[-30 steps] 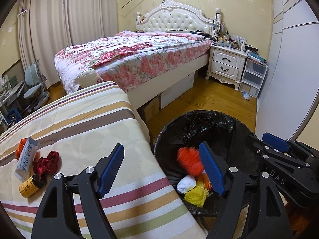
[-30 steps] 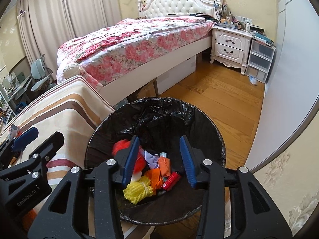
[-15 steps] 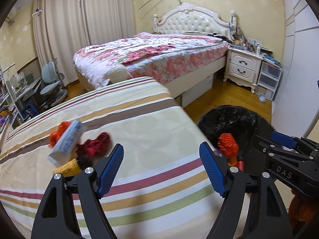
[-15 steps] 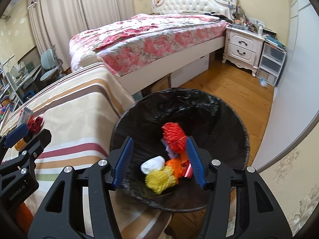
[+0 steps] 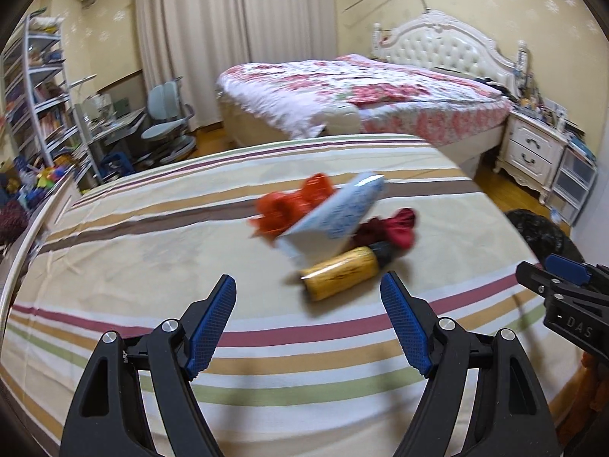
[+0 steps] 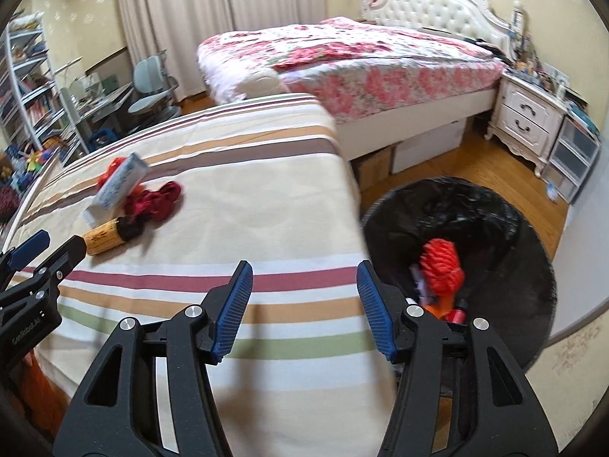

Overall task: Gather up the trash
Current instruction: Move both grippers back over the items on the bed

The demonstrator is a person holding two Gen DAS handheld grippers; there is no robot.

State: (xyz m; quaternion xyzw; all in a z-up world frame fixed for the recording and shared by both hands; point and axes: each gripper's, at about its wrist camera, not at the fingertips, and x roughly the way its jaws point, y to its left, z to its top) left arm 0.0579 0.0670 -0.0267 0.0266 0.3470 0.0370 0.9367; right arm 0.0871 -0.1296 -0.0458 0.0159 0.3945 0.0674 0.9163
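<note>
four pieces of trash are lying in a huddle on the striped bench [image 5: 160, 236], well apart from the black-lined bin [image 6: 495, 228] that is standing on the floor off its right end.

item one: yellow bottle [image 5: 338, 272] with a dark cap, lying on its side nearest the fingers. it is likely rigid, light and smooth, so prone to rolling; best taken across the middle of its body.

item two: white and blue tube [image 5: 335, 217], resting tilted over the others. probably soft and squeezable; take it across its flat width.

item three: dark red crumpled wad [image 5: 396, 224], touching the bottle's cap. looking soft and very light; pinch the bulk.

item four: orange-red wad [image 5: 293, 205], partly hidden behind the tube, likely handling the same.

left gripper [image 5: 308, 327]: fingers standing wide apart and gripping nothing, with the bottle just ahead of the gap and slightly right of centre.

right gripper [image 6: 304, 308]: fingers parted and opening, nothing between them, pointing at the bench edge beside the bin; the huddle is lying well off to its left.

bin contents: an orange-red bundle [image 6: 441, 266] sitting on other scraps.
</note>
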